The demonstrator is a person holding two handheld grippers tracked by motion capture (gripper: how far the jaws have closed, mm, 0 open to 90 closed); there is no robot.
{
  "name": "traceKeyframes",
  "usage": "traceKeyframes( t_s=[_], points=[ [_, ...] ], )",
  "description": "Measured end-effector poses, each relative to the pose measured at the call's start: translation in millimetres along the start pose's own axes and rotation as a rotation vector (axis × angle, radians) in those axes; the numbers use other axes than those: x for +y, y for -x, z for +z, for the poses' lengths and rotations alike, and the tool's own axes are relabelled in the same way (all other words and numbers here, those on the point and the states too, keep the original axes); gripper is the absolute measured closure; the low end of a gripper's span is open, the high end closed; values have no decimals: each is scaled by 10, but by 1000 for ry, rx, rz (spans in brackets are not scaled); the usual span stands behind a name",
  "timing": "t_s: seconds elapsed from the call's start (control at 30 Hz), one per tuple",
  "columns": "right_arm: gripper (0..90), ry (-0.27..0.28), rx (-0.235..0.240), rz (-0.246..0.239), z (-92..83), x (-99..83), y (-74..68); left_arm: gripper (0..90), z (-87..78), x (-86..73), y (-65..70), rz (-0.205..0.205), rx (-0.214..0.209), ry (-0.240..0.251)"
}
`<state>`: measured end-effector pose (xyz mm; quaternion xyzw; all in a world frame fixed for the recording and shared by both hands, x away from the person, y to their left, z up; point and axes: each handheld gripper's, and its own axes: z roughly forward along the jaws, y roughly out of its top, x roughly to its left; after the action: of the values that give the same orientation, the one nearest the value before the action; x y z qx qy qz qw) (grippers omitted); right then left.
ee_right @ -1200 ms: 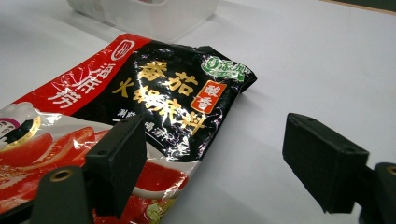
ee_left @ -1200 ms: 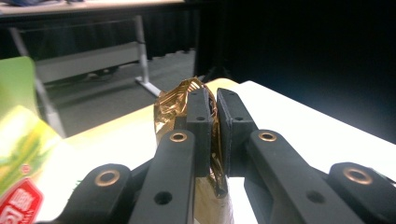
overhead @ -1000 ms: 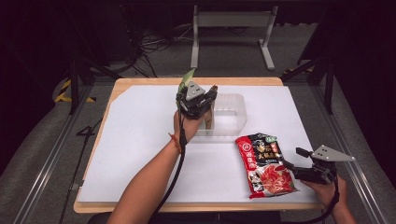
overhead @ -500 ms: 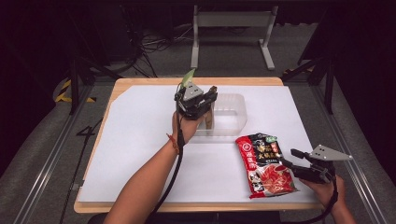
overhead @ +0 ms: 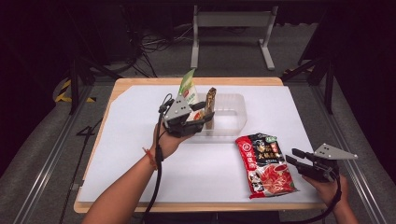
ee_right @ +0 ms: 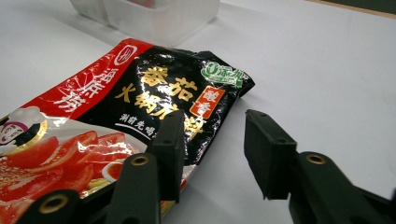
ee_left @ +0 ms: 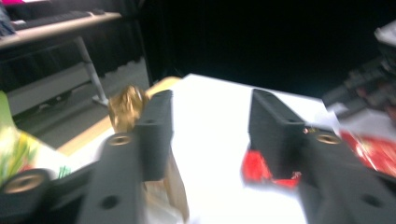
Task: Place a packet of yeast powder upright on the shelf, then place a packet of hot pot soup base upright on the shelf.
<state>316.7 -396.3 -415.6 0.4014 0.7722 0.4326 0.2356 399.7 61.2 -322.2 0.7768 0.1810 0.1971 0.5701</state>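
My left gripper [overhead: 205, 111] hovers at the left end of a clear plastic container [overhead: 231, 122], and its jaws have just been opening. Its jaws [ee_left: 210, 107] stand apart with nothing between them. A brown packet [overhead: 211, 103] stands upright in the container, just behind one jaw [ee_left: 126, 105]. A green and white packet [overhead: 188, 88] stands at the container's left end. A red and black soup-base packet [overhead: 264, 163] lies flat near the table's front right. My right gripper [ee_right: 212, 126] is at its right edge with its jaws closing; one jaw is over the packet [ee_right: 140, 93], the pads not pressing it.
A white sheet [overhead: 130, 154] covers the wooden table. The clear container [ee_right: 154, 16] lies beyond the soup packet. Metal rails run along both sides of the table and a bench frame [overhead: 231, 18] stands on the floor behind it.
The left gripper has drawn back leftward and toward the near side, jaws parted, leaving the brown packet standing in the container. The right gripper's jaws have narrowed beside the soup packet.
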Motion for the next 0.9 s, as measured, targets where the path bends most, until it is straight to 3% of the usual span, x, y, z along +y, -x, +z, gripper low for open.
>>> traceKeyframes(
  t_s=[0.03, 0.07, 0.13, 0.23, 0.33, 0.4, 0.43, 0.47, 0.53, 0.6, 0.67, 0.73, 0.83, 0.9],
  points=[
    [651, -4, -3, -4, -1, 0, 6, 443, 0, 0, 0, 0, 0, 0],
    [675, -9, -1, -3, -1, -3, 10, 416, -131, -73, 29, 33, -10, -30],
    [722, -15, 6, -2, 1, -4, 20, 381, -212, -127, 46, 53, -12, -51],
    [739, -29, 8, -22, 2, 0, 13, 345, -408, -317, 75, 79, -6, -94],
    [757, -36, 11, -32, -1, -3, -6, 310, -501, -467, 56, 66, 19, -145],
    [753, -42, 11, -39, 1, -3, -15, 309, -559, -598, 24, 73, 62, -227],
    [751, -47, 14, -44, 4, 2, -23, 299, -585, -665, 0, 58, 56, -238],
    [751, -47, 14, -44, 4, 2, -23, 294, -585, -665, 0, 58, 56, -238],
    [754, -51, 13, -56, 2, 9, -44, 293, -675, -868, -77, 20, 59, -265],
    [763, -53, 12, -59, -1, 11, -49, 282, -718, -957, -103, 6, 70, -279],
    [784, -70, 8, -69, -5, 4, -49, 232, -778, -1060, -117, 22, 98, -305],
    [790, -88, 14, -79, 4, -6, -44, 221, -845, -1154, -128, -1, 96, -306],
    [820, -140, 42, -145, 42, -30, -69, 225, -957, -1279, -109, -12, 117, -295],
    [827, -141, 42, -147, 48, -32, -72, 229, -979, -1314, -109, -27, 122, -288]
  ],
)
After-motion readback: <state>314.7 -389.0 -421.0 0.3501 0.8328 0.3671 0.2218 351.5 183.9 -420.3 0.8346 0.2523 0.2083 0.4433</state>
